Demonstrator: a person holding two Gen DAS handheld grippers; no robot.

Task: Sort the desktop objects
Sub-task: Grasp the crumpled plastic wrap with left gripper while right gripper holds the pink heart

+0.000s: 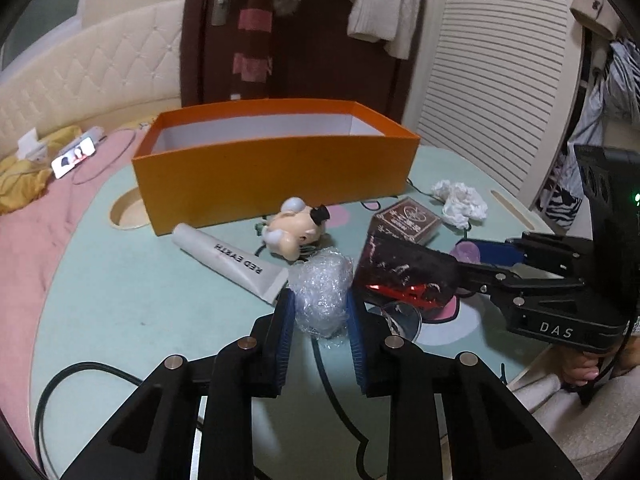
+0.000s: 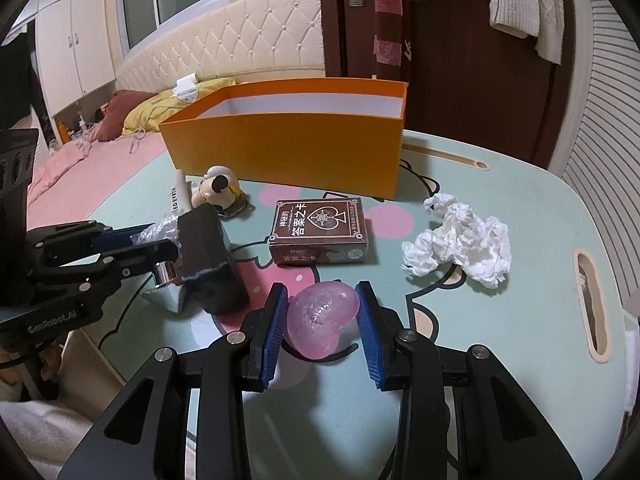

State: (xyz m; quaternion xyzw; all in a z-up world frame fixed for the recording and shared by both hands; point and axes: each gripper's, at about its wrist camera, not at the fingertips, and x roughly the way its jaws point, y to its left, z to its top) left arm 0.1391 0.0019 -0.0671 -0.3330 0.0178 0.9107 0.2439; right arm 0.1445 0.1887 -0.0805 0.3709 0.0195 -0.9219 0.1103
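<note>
Left wrist view shows your left gripper [image 1: 320, 300] fingers pinching the crumpled clear bubble-wrap wad [image 1: 320, 290], while your right gripper [image 2: 322, 312] fingers clasp the translucent pink heart-shaped lump [image 2: 322, 318] on the tabletop [image 2: 500, 340].

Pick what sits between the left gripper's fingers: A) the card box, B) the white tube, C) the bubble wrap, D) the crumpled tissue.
C: the bubble wrap sits squeezed between the left gripper's blue fingers, while the tube, card box and tissue lie apart on the table.
</note>
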